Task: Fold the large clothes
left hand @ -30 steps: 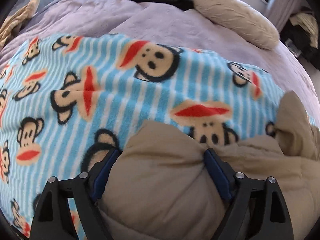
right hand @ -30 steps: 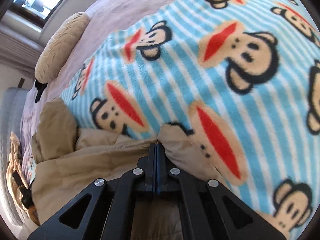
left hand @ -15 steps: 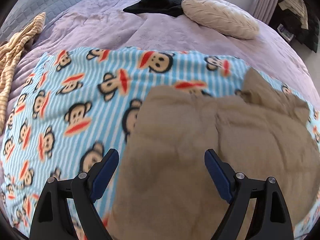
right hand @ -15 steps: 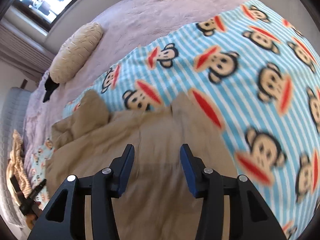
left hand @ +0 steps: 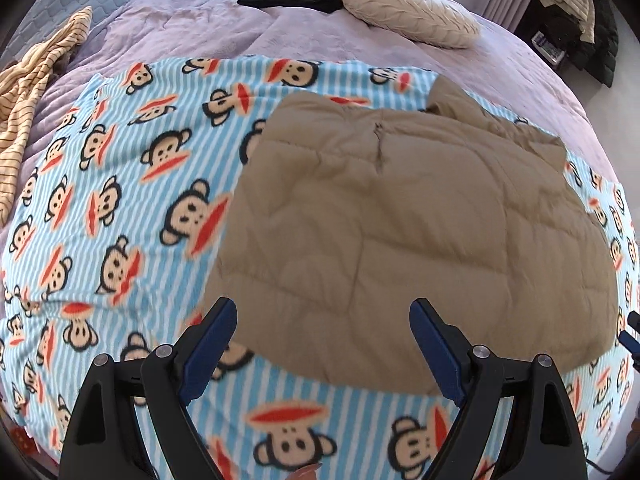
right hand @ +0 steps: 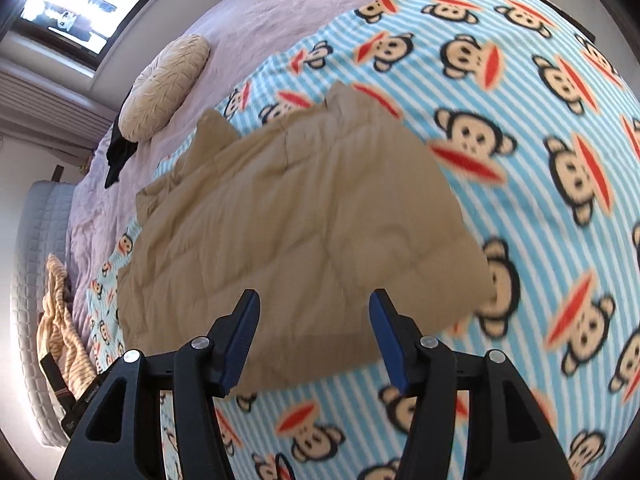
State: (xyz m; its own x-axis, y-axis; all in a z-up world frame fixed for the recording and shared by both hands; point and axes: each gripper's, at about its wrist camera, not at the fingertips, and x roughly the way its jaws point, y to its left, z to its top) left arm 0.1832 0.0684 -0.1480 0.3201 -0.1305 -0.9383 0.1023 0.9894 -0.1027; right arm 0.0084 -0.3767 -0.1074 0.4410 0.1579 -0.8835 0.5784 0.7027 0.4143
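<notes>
Blanket [left hand: 120, 200] bears released jacket [left hand: 400, 220]; right hand-held gripper [right hand: 314, 312] opening.

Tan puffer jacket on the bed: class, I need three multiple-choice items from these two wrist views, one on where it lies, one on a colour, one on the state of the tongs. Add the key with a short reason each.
1. The tan puffer jacket lies on:
A. the monkey-print blanket
B. the floor
C. the round cream cushion

2. The blanket's stripes are:
A. green and yellow
B. light blue and white
C. black and grey

3. The left tongs are:
A. clamped on the jacket
B. open above the jacket
C. holding the cushion

Key: 1 A, blanket shows on every side of the jacket; 2 B, stripes run between the monkey faces; 3 B, both blue pads stand apart, gripping nothing.
</notes>
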